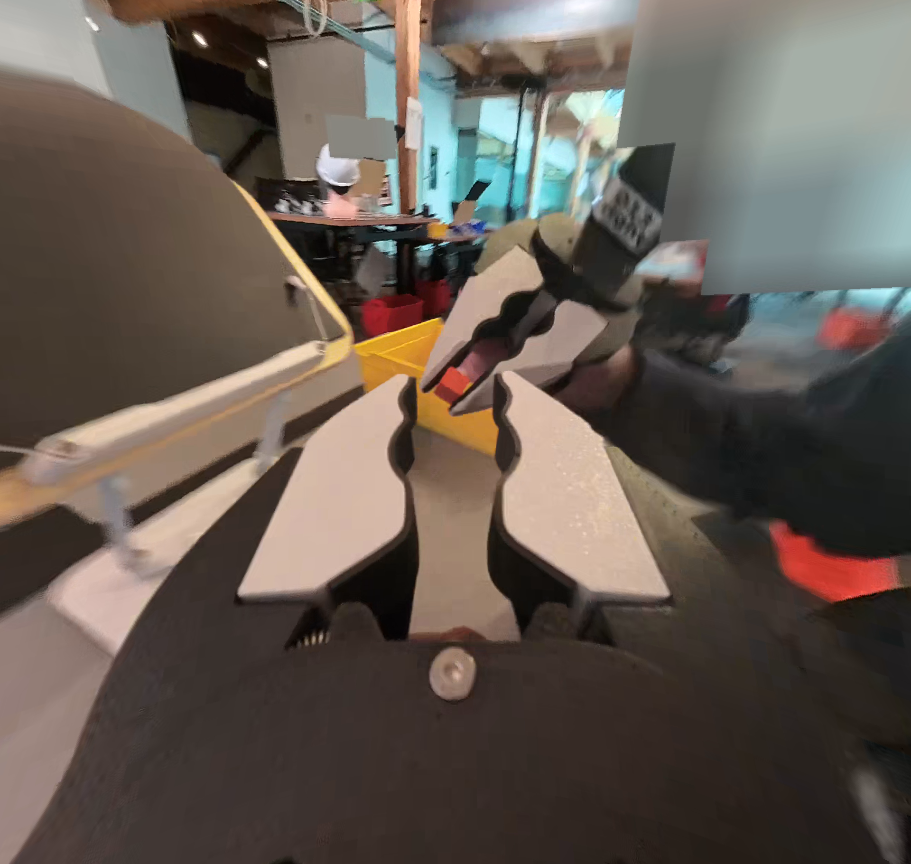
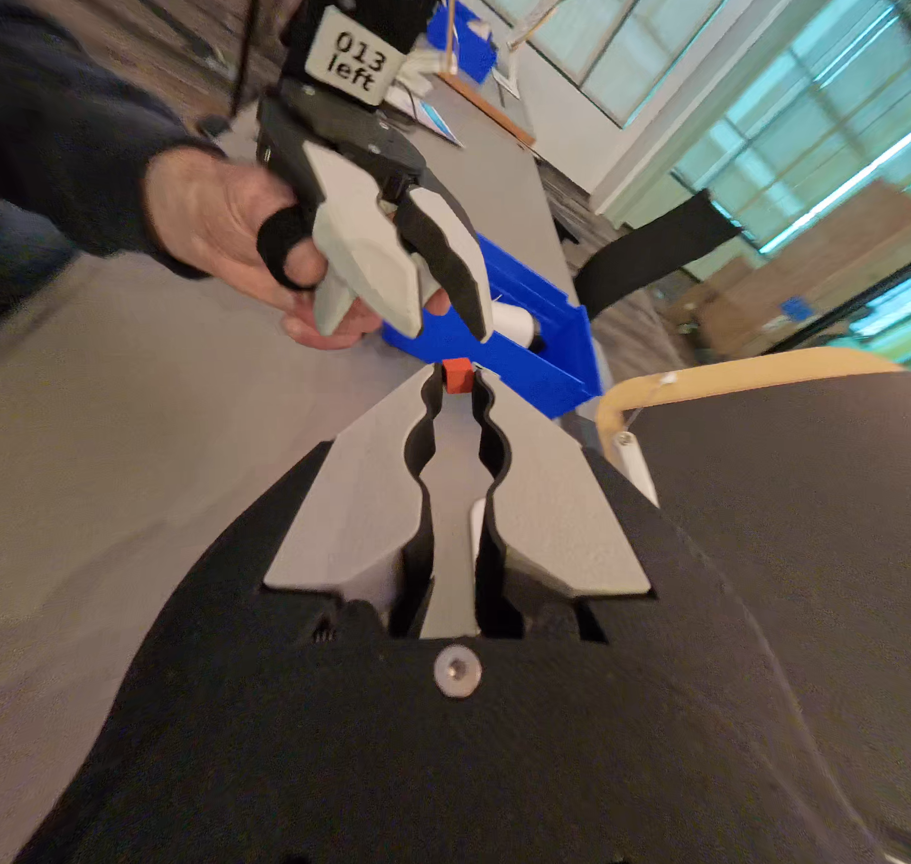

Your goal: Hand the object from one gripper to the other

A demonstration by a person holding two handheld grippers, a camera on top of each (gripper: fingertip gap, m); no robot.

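The right gripper (image 2: 456,376) is closed on a small red block (image 2: 455,374), pinched at its fingertips above the grey desk (image 2: 148,445) and in front of a blue bin (image 2: 532,372). The left gripper (image 1: 456,386), held in a person's hand (image 2: 222,233), has its fingers spread with nothing between them, its tips just beside the block without touching it; a yellow bin (image 1: 394,352) lies beyond them.
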